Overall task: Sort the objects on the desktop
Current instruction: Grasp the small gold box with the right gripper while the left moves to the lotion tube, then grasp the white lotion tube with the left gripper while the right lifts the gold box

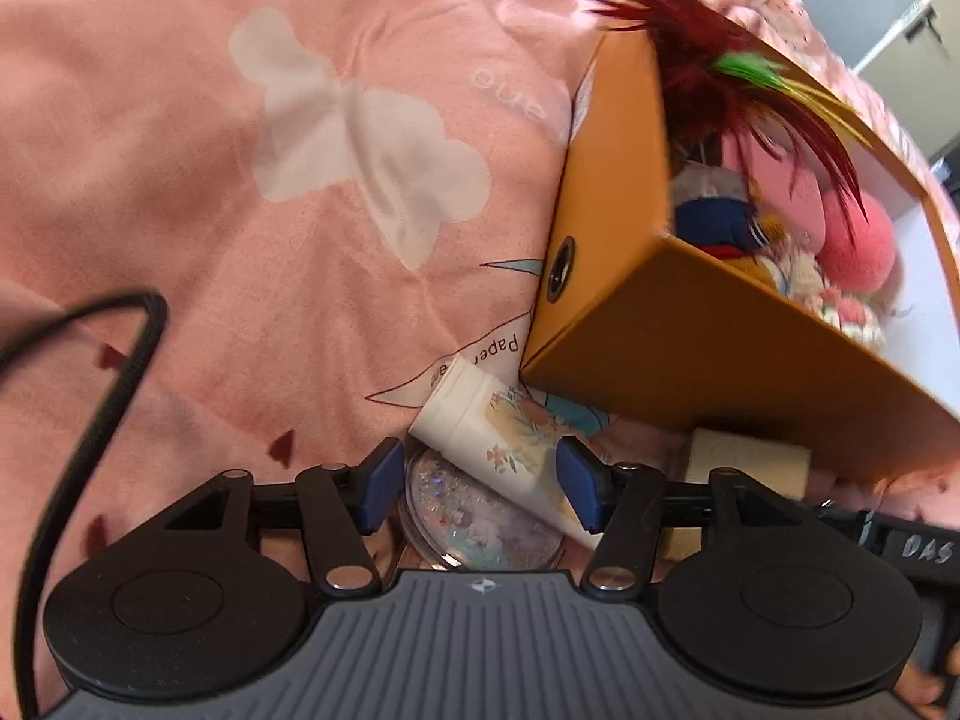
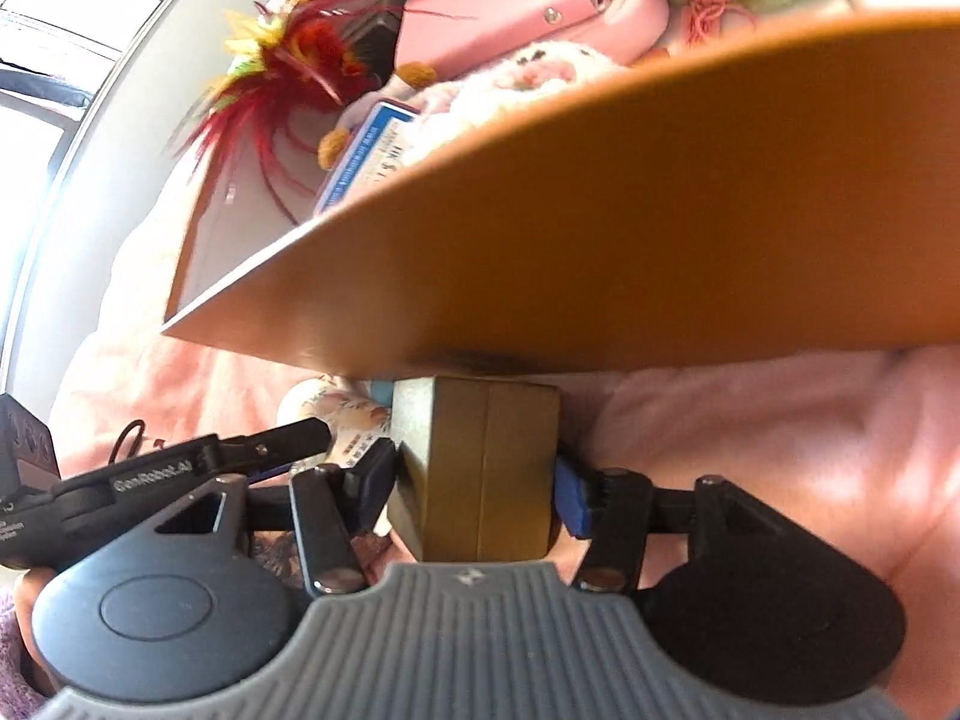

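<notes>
In the left wrist view, a white floral tube (image 1: 510,450) lies slantwise on the pink cloth, partly over a clear glitter disc (image 1: 468,516). My left gripper (image 1: 480,492) stands open astride both; its right pad is at the tube's side and its left pad is clear of it. In the right wrist view, my right gripper (image 2: 474,492) is shut on a tan block-shaped box (image 2: 480,468), with a pad against each side. The tan box (image 1: 744,462) also shows beside the tube, under the edge of the orange storage box (image 1: 690,336).
The orange storage box (image 2: 600,240) looms close above both grippers and holds plush toys (image 1: 852,240), red feathers (image 2: 270,90) and a pink case (image 2: 510,18). Pink bedding (image 1: 240,180) spreads to the left. A black cable (image 1: 120,372) loops at the left edge.
</notes>
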`<action>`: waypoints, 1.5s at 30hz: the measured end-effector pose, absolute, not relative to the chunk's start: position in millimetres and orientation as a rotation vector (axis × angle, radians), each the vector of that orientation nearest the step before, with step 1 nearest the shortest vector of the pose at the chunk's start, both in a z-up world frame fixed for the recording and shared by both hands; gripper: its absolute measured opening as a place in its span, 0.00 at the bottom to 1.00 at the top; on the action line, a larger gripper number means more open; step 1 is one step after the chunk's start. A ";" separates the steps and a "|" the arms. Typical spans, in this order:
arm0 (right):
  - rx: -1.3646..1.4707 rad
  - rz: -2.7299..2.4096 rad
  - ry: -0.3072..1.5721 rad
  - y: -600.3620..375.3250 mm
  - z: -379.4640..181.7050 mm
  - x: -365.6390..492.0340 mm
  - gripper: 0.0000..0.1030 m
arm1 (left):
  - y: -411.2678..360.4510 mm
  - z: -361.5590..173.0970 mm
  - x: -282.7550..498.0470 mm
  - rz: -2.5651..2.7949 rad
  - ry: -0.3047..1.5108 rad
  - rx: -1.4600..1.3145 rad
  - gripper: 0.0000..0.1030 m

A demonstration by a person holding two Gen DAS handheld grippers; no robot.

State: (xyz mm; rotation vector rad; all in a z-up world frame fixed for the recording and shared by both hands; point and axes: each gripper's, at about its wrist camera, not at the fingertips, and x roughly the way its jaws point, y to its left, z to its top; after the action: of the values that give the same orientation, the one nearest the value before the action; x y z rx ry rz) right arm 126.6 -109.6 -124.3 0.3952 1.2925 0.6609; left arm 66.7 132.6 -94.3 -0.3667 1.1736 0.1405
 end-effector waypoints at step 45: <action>-0.212 0.629 1.102 -125.2 -72.0 106.9 0.49 | -13.7 -110.3 42.7 -0.169 0.870 0.835 0.13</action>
State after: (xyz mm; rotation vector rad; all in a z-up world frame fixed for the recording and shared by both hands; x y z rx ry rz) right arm 106.9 -125.2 -72.0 -0.2121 1.1024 0.6294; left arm 42.7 -13.7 -110.3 0.8349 0.8698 -0.1687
